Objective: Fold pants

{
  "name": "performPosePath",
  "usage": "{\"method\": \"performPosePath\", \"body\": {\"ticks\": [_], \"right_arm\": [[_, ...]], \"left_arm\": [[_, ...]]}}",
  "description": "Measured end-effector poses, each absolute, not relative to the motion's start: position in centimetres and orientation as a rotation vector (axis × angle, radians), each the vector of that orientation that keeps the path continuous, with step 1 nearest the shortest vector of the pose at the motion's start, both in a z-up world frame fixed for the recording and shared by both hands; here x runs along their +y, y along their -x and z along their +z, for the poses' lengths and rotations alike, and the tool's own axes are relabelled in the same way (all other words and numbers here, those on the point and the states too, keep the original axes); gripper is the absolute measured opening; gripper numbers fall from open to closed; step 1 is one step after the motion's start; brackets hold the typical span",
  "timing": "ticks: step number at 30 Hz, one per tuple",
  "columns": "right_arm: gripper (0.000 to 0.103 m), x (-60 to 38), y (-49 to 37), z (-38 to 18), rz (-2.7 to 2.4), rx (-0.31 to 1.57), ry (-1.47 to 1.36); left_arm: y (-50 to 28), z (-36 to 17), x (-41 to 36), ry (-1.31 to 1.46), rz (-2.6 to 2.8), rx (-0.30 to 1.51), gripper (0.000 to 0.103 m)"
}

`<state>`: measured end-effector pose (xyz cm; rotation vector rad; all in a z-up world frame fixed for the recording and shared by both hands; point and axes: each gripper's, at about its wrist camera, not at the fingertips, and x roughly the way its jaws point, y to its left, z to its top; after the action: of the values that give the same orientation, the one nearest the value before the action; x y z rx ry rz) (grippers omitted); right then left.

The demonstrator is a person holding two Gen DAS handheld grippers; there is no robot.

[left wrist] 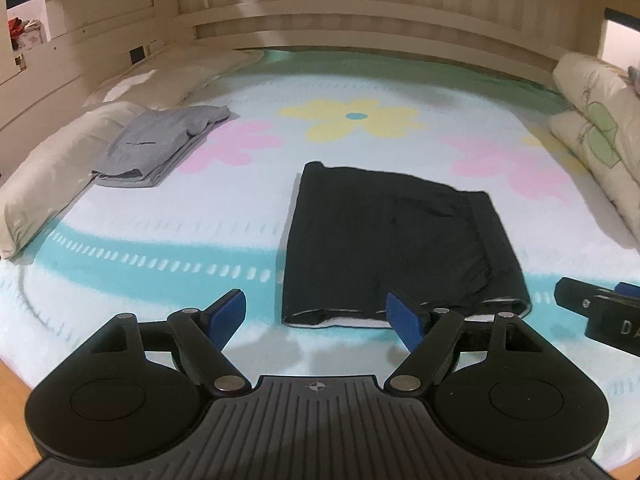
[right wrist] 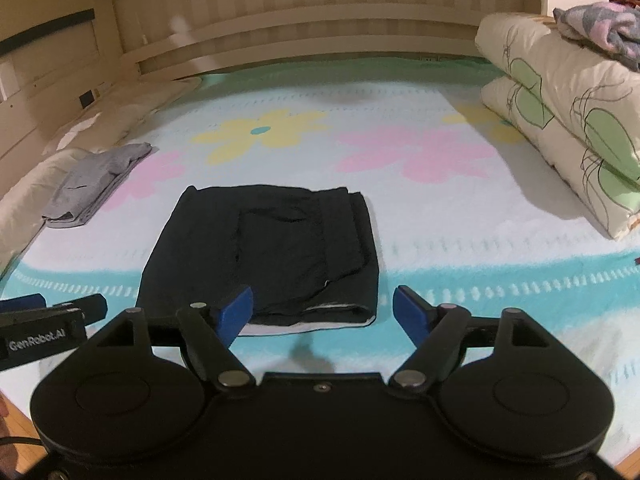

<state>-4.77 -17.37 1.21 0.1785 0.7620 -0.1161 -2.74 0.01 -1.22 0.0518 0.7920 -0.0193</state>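
Note:
Black pants (left wrist: 384, 248) lie folded in a flat rectangle on the flowered bed sheet (left wrist: 160, 240); they also show in the right wrist view (right wrist: 272, 248). My left gripper (left wrist: 318, 316) is open and empty, just in front of the pants' near edge, toward their left corner. My right gripper (right wrist: 324, 312) is open and empty, in front of the pants' near right corner. The right gripper's body shows at the right edge of the left wrist view (left wrist: 600, 312). The left gripper's body shows at the left edge of the right wrist view (right wrist: 44, 320).
Folded grey pants (left wrist: 160, 144) lie at the far left beside a beige pillow (left wrist: 48, 184). A folded quilt stack (right wrist: 568, 120) stands at the right with a crumpled cloth (right wrist: 608, 28) on top. A wooden bed frame (left wrist: 360, 28) runs along the back.

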Motion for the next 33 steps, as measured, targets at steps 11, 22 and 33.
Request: {"method": "performPosePath", "body": {"ticks": [11, 22, 33], "right_arm": [[0.080, -16.7, 4.6, 0.5, -0.128, 0.782, -0.194], [0.081, -17.2, 4.4, 0.2, -0.152, 0.798, -0.202], [0.081, -17.2, 4.4, 0.1, -0.148, 0.803, -0.201]], "left_arm": [[2.7, -1.9, 0.0, -0.073, -0.024, 0.797, 0.076], [2.9, -1.9, -0.1, -0.067, -0.048, 0.803, 0.076], [2.7, -2.0, -0.3, -0.072, -0.043, 0.822, 0.076]]}}
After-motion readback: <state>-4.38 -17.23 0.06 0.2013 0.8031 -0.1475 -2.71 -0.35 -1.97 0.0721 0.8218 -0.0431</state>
